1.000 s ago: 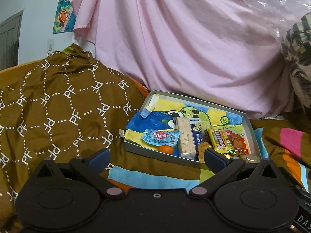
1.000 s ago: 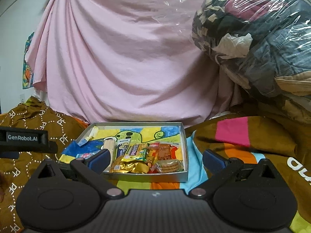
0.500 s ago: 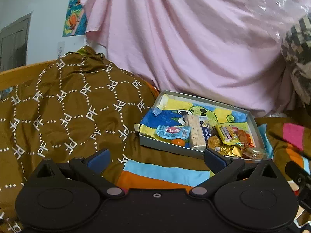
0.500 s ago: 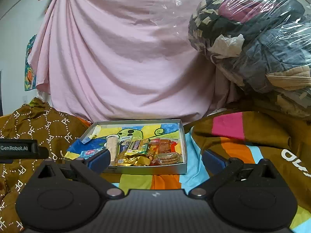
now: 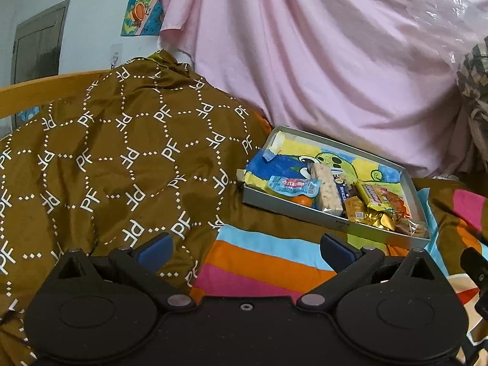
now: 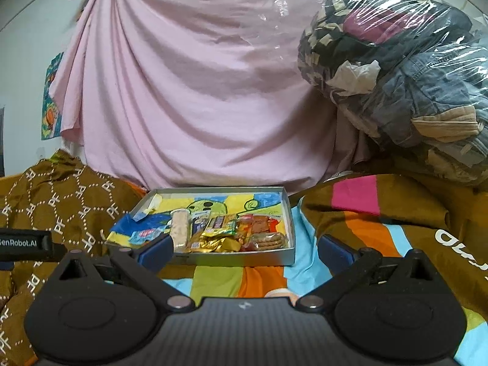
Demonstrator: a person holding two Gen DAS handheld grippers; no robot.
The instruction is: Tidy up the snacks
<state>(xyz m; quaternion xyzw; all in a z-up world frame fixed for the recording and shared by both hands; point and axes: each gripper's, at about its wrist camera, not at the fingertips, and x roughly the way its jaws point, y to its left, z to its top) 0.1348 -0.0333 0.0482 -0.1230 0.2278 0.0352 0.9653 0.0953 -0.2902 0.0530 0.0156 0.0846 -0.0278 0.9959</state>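
A grey shallow box (image 5: 329,221) with a cartoon-printed floor lies on the bed; it also shows in the right wrist view (image 6: 213,257). Along its near side lie several snacks: a blue pouch (image 5: 291,184), a pale cereal bar (image 5: 328,189), a gold wrapper (image 5: 370,215) and round biscuits (image 6: 268,239). My left gripper (image 5: 244,248) is open and empty, short of the box and to its left. My right gripper (image 6: 244,248) is open and empty, just in front of the box.
A brown patterned quilt (image 5: 106,158) heaps up on the left. A striped bedcover (image 6: 381,222) lies under and right of the box. A pink sheet (image 6: 198,91) hangs behind. A plastic-wrapped bundle of clothes (image 6: 396,76) sits at the right.
Both grippers have drawn back from the box, which looks smaller and farther. The left view has swung left, showing more quilt and wall. Both grippers stay open.
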